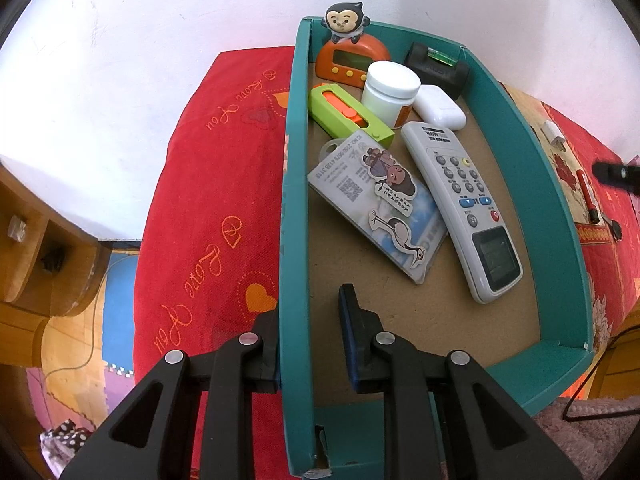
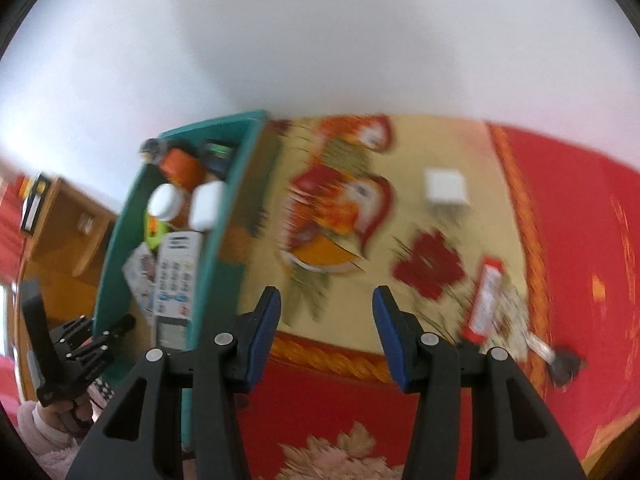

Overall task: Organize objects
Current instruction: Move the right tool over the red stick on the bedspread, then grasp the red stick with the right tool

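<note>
**While clamping the box wall, fetch the loose items one at a time**

While reaching out with the right gripper (image 2: 326, 300), keep the left gripper (image 1: 308, 312) pinched tight on the long left wall of the teal box (image 1: 296, 160), one finger outside and one inside, so as to stop any sliding on the red cloth (image 1: 208, 200). Right claw at a middling gap, nothing between the pads, hanging over the yellow flowered panel of the cloth just right of the box. Right view blurred; fine detail uncertain.

Already boxed:
- far end: monkey timer (image 1: 348, 48), white jar (image 1: 390, 88), spirit level (image 1: 436, 66)
- middle: green cutter (image 1: 348, 114), earbud case (image 1: 438, 110)
- nearer: card holder (image 1: 376, 204), remote control (image 1: 464, 208)

Left outside, right of the box:
- white charger plug (image 2: 446, 188), toward the panel's far edge
- red pen (image 2: 486, 300), by the panel's right border
- small black item on a strap (image 2: 564, 364), at the pen's near end, kind not readable

Method, as judged:
- Widen for the plug.
- For the pen, set the jaws across its narrow width.
- Descend steeply and close only once straddling.
- Release onto the bare near end of the box floor, clear of the left claw's inner finger.

Pose: both grippers tilted steeply downward. Left one low at the box's near left corner, gripped by a hand in a pale fluffy sleeve (image 2: 44, 432).
</note>
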`<state>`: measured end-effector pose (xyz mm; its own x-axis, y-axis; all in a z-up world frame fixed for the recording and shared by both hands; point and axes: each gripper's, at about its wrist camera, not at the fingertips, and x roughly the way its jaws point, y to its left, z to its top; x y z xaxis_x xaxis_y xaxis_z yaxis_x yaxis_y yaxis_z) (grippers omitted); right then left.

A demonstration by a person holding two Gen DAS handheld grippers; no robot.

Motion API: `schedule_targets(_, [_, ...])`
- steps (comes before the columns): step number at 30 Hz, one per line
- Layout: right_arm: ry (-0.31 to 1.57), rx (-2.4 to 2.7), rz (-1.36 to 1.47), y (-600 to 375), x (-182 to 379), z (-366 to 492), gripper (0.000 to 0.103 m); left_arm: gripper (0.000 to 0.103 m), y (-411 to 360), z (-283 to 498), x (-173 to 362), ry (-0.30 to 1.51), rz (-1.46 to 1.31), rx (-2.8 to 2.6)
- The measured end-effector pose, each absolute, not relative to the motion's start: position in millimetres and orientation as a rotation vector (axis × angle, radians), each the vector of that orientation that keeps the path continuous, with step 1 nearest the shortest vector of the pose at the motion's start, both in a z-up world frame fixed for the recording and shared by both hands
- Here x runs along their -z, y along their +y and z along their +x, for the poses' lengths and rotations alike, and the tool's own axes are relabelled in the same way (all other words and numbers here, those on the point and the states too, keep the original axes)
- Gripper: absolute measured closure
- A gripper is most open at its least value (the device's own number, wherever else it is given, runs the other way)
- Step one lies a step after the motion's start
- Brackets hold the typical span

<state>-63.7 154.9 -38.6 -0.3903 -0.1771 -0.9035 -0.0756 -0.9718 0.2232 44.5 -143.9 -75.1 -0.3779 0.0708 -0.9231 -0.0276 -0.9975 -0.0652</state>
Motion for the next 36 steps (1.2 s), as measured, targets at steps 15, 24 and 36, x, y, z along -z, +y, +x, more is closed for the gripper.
schedule_targets(15, [-0.526, 2.63, 1.843, 217.0, 71.5, -29.3, 0.055, 0.081, -143.1, 41.9, 75.4, -0.053, -1.718, -2.558])
schedule_targets(24, [-0.494, 2.687, 1.875, 226.2, 82.8, -42.1, 0.055, 0.081, -143.5, 40.1, 75.3, -0.05, -1.716, -2.56])
schedule_targets(36, [-0.303, 2.721, 1.926, 214.3, 92.9, -58.1, 0.058, 0.081, -144.0, 40.3, 75.8, -0.054, -1.717, -2.561])
